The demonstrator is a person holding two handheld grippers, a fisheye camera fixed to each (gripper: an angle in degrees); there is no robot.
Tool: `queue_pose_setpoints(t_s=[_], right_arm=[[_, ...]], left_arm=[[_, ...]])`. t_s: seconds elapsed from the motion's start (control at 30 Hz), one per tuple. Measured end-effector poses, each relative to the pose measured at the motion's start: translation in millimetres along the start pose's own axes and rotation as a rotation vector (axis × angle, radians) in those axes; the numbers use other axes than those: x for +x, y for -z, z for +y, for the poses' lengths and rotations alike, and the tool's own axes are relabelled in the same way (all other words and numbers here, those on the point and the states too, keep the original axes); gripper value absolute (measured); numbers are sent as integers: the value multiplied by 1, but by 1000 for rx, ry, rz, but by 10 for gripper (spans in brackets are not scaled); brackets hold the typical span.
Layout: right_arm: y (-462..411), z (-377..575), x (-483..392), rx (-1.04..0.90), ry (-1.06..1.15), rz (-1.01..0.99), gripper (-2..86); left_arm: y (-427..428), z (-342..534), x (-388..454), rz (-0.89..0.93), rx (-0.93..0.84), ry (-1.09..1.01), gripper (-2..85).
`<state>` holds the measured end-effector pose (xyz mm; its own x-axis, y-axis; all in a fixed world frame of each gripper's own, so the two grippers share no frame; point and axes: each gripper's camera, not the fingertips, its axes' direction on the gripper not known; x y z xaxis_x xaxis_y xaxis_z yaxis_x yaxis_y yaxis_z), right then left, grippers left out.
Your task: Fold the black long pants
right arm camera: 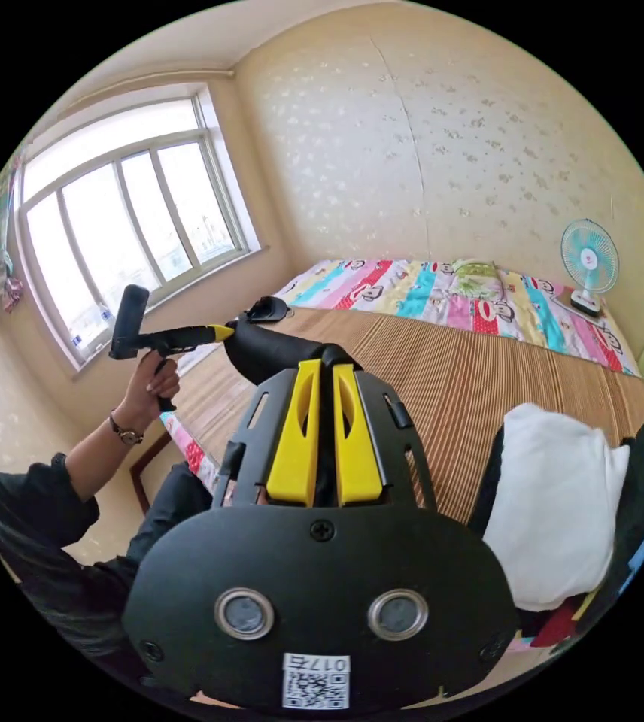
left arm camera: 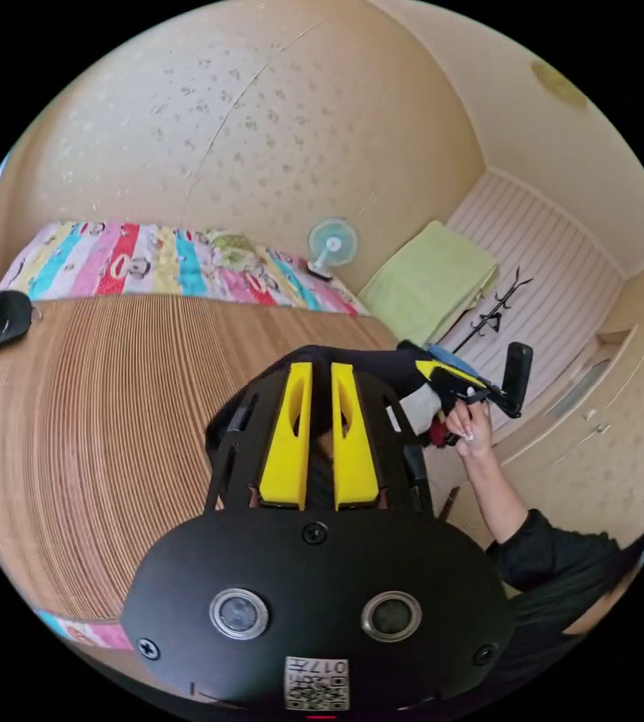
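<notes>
Both grippers, left and right, clamp the black pants above the bed mat. A fan stands behind; the right gripper view adds a white pillow.

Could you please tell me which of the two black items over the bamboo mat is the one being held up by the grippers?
The black pants, stretched between the left gripper and the right gripper. The other black item lies loose at the bamboo mat's far edge.

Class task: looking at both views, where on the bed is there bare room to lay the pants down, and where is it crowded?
The ribbed mat is bare between the striped cover and the clothes pile. It is crowded by that pile and near the dark object at the mat's far corner.
</notes>
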<state>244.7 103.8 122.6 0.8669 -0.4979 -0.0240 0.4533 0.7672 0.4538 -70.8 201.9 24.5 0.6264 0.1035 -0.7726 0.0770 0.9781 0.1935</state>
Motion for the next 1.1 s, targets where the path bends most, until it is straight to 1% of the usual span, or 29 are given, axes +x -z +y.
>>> queue_pose_setpoints(t_s=[0.07, 0.1, 0.17, 0.2, 0.27, 0.33, 0.37, 0.43, 0.5, 0.57, 0.6, 0.67, 0.7, 0.73, 0.77, 0.87, 1.0, 1.1], right_arm=[[-33, 93, 9, -27, -51, -118, 20], [-40, 117, 12, -41, -76, -155, 20], [-62, 204, 24, -89, -182, -274, 21], [-66, 221, 27, -98, -211, -291, 21], [-72, 268, 43, -73, -351, -357, 22], [-66, 275, 57, -43, -434, -347, 23], [-55, 269, 64, 4, -455, -280, 25], [-38, 250, 68, 99, -431, -179, 35], [-35, 220, 74, 128, -412, -110, 64], [-60, 177, 88, 66, -418, -107, 152], [-70, 168, 91, 43, -411, -122, 168], [-127, 141, 102, -89, -395, -243, 195], [-146, 137, 105, -140, -408, -282, 191], [-186, 132, 106, -263, -434, -341, 182], [-211, 128, 100, -323, -425, -309, 172], [-223, 114, 87, -275, -401, -196, 158], [-247, 95, 86, -294, -420, -199, 149], [-277, 64, 75, -331, -372, -172, 140]], left_arm=[[-21, 94, -28, 122, 4, 36, 51], [-26, 118, -35, 146, -2, 61, 51], [-42, 205, -58, 196, -41, 192, 55], [-44, 225, -64, 200, -39, 232, 56], [-37, 282, -81, 215, 28, 348, 50], [-25, 300, -86, 168, 84, 380, 6], [-15, 301, -85, 106, 113, 372, 0], [-2, 292, -79, 7, 140, 313, -5], [4, 280, -73, -72, 139, 250, -5], [-2, 270, -76, -98, 106, 219, -5], [-6, 269, -79, -88, 96, 223, -5], [-23, 266, -96, 10, 48, 269, -6], [-27, 264, -101, 38, 35, 277, -6], [-34, 261, -107, 71, 9, 285, -6], [-39, 258, -113, 69, -21, 295, -7], [-46, 249, -123, 37, -69, 314, -9], [-41, 241, -133, 81, -30, 322, -10], [-37, 236, -145, 93, -14, 354, -10]])
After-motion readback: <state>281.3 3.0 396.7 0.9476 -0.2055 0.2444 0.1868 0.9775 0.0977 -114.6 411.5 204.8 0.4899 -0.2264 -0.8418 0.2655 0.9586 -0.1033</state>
